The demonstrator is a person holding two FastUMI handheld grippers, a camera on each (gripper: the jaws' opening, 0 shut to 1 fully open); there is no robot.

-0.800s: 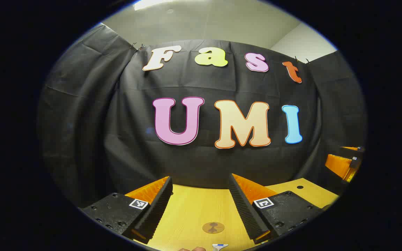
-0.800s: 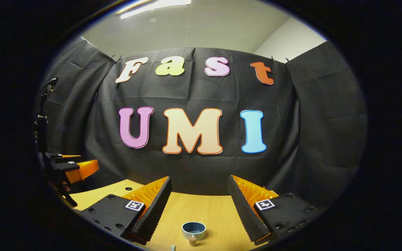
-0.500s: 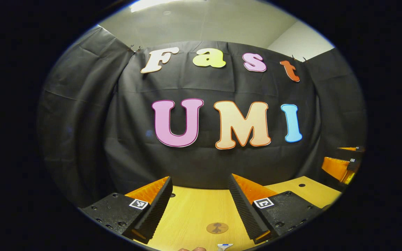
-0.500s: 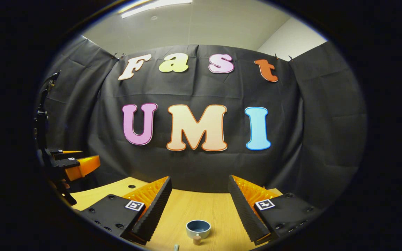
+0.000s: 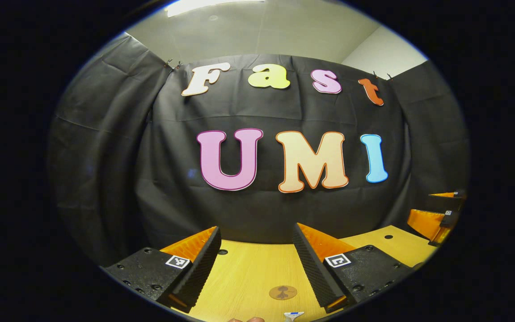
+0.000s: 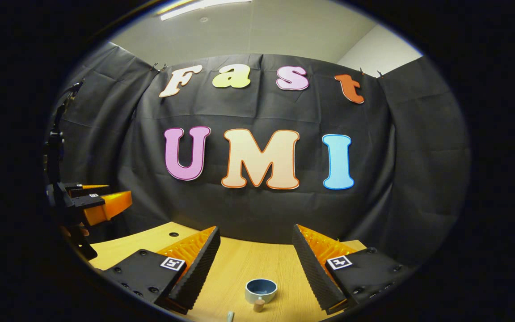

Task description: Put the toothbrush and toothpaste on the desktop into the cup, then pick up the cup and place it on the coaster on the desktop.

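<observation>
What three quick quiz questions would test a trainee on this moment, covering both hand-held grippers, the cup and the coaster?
1. True or false: the right hand-held gripper is shut on the cup.
2. Which lies ahead of the left hand-held gripper: A) the coaster, B) a plate?
3. Fill in: the cup stands ____ on the desktop.

Key: 1 false, its fingers are spread, nothing between; 2 A; 3 upright.

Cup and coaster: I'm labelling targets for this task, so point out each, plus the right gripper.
cup [image 6: 261,290], right gripper view, on its blue-grey rim and side.
coaster [image 5: 283,292], left gripper view, on its round brown face.
right gripper [image 6: 256,268], right gripper view, midway between its open fingertips.
</observation>
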